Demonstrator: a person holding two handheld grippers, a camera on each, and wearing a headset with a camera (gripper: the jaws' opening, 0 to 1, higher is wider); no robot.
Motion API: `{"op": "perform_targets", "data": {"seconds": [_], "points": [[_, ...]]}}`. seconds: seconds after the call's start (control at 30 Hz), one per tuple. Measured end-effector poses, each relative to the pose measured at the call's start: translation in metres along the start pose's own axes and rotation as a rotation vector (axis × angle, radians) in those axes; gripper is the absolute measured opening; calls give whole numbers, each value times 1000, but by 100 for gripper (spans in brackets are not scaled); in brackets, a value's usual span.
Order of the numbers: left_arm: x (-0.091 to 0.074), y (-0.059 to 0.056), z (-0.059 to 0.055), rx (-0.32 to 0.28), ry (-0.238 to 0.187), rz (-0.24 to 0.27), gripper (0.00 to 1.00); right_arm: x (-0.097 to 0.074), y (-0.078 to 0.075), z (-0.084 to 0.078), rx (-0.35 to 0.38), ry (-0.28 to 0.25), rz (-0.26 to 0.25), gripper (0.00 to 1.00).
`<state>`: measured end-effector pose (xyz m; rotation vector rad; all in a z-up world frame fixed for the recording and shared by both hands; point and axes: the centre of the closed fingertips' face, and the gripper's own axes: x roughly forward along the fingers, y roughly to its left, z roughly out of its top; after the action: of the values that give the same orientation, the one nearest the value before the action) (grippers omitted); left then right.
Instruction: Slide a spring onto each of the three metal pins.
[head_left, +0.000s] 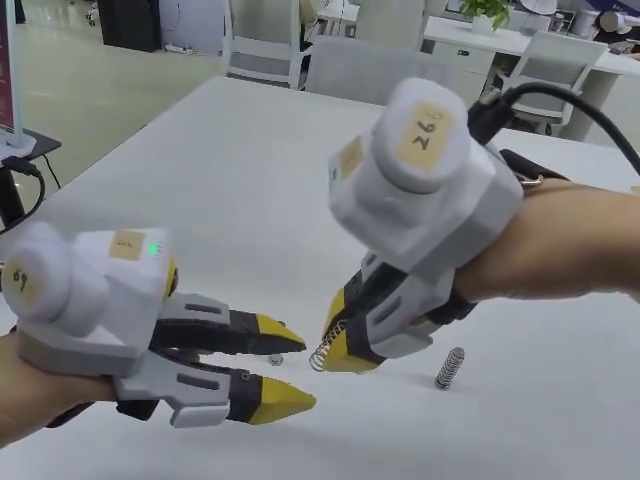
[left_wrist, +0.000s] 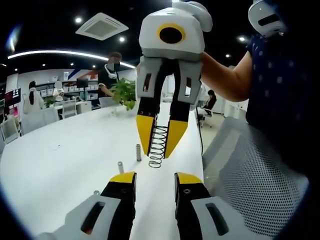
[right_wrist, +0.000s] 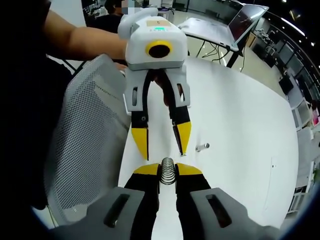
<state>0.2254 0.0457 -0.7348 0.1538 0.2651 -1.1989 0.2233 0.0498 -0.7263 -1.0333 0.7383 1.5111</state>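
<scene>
Head view: a broad white table (head_left: 250, 180) holds the work. The right gripper (head_left: 335, 352) angles down toward it, its yellow-tipped jaws pinched on a spring (head_left: 322, 352). This is a thin, silvery wire coil with open, widely spaced turns. In the left gripper view it hangs between the jaw tips with its lowest ring poking out below them, and in the right gripper view it shows end-on as a ring.

The left gripper (head_left: 303, 372) sits low over the table with its jaws apart and nothing between them, tips pointing at the right gripper.

A second spring (head_left: 450, 368), darker and more tightly wound, stands slightly tilted on the table near the right gripper, not touching it.

A small metal pin (right_wrist: 202, 147) rests on the table just beside the left gripper's jaws. In the left gripper view, two short grey uprights (left_wrist: 120, 166) stand ahead of its jaws, too small to identify.
</scene>
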Motion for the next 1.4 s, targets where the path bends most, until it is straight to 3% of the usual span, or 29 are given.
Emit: {"op": "perform_targets", "data": {"seconds": [0.53,1.4], "points": [[-14,8,-11,-54,3,53,36,-4,-7,-18,27,31,-13,9],[-34,16,-28,-105,-11,168,43,-11,-24,-51,99,73,-41,9]]}}
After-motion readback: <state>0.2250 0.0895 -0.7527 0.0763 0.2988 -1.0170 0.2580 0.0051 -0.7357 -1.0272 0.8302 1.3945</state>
